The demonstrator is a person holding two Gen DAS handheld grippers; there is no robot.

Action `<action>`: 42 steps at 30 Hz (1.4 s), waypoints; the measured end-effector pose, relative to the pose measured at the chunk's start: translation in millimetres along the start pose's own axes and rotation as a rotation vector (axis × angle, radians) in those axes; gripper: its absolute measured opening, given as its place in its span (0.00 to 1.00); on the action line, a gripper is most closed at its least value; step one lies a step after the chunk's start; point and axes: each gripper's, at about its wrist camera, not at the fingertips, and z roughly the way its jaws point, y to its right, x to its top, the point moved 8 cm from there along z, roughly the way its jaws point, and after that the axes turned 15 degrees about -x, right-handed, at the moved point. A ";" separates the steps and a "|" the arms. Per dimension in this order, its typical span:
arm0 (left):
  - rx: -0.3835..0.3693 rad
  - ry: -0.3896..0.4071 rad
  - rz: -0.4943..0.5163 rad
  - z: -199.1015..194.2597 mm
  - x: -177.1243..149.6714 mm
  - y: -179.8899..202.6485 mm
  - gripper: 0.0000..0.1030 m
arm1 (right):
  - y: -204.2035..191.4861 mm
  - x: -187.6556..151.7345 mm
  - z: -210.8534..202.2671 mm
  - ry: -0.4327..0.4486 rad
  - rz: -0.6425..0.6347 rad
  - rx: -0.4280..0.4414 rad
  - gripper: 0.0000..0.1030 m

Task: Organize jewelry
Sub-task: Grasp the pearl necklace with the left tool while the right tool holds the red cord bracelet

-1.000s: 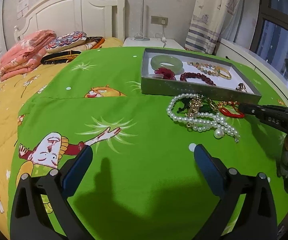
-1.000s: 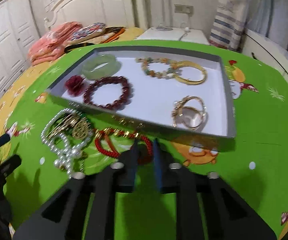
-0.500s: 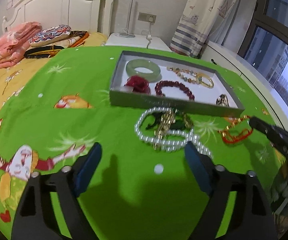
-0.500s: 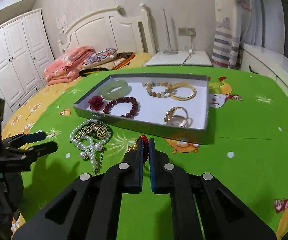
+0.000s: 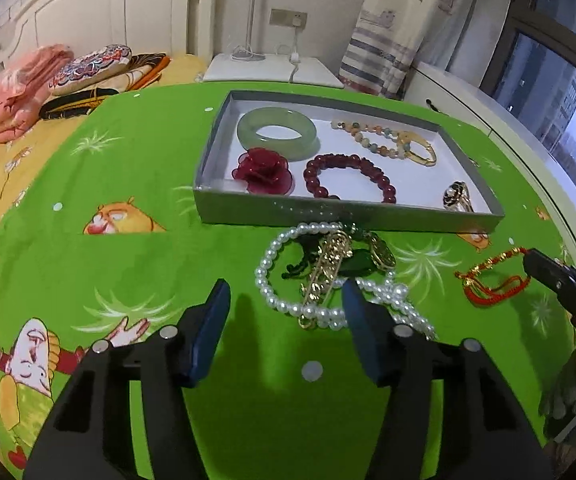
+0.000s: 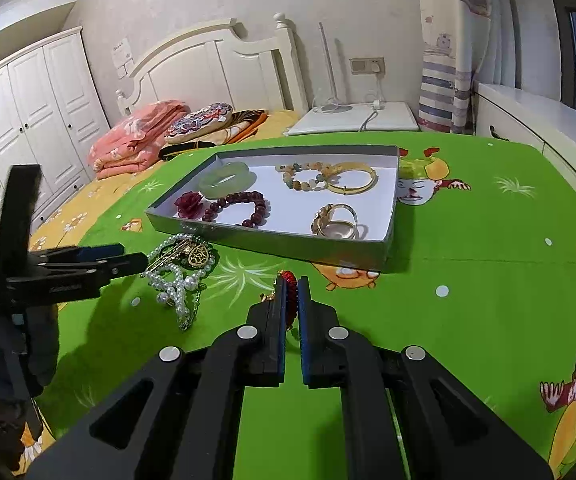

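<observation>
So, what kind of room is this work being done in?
Most likely a bedroom. A white wooden headboard stands behind folded pink bedding, a white panelled wardrobe lines one wall, and the grey cardboard jewelry tray lies on a green cartoon-print bedspread.

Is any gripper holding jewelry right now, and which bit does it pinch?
The right gripper pinches the red cord bracelet by one end of its loop. The left gripper, jaws just closing, holds nothing yet.

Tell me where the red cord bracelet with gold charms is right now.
The red cord bracelet with gold charms hangs from the shut right claw, right of the white pearl necklace and in front of the grey tray.
</observation>
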 end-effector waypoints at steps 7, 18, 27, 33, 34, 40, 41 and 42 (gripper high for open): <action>0.013 -0.033 0.118 14.3 8.8 17.5 0.45 | 0.2 -1.1 0.5 -0.002 0.008 0.007 0.07; -0.096 -0.064 0.153 27.9 -1.1 27.8 0.15 | 3.4 -2.1 -0.5 -0.004 0.015 0.004 0.07; -0.241 0.031 0.086 -18.6 -26.6 36.4 0.15 | 5.0 -0.9 -5.5 0.006 0.015 0.000 0.07; -0.348 0.098 -0.016 -47.7 -40.0 27.2 0.15 | -0.3 -0.8 -7.5 0.008 0.009 0.008 0.07; -0.366 0.126 -0.039 -53.8 -38.2 23.7 0.15 | -1.2 -0.5 -8.2 0.009 0.007 0.010 0.07; -0.322 0.115 -0.065 -50.8 -37.2 8.2 0.15 | -8.4 -0.6 -11.0 0.012 -0.007 0.015 0.07; -0.336 0.099 -0.056 -47.5 -40.4 10.7 0.15 | -8.7 -1.0 -11.5 0.012 -0.007 0.014 0.07; -0.375 0.074 -0.030 -45.6 -45.7 19.5 0.15 | -8.6 -1.0 -11.5 0.012 -0.008 0.012 0.08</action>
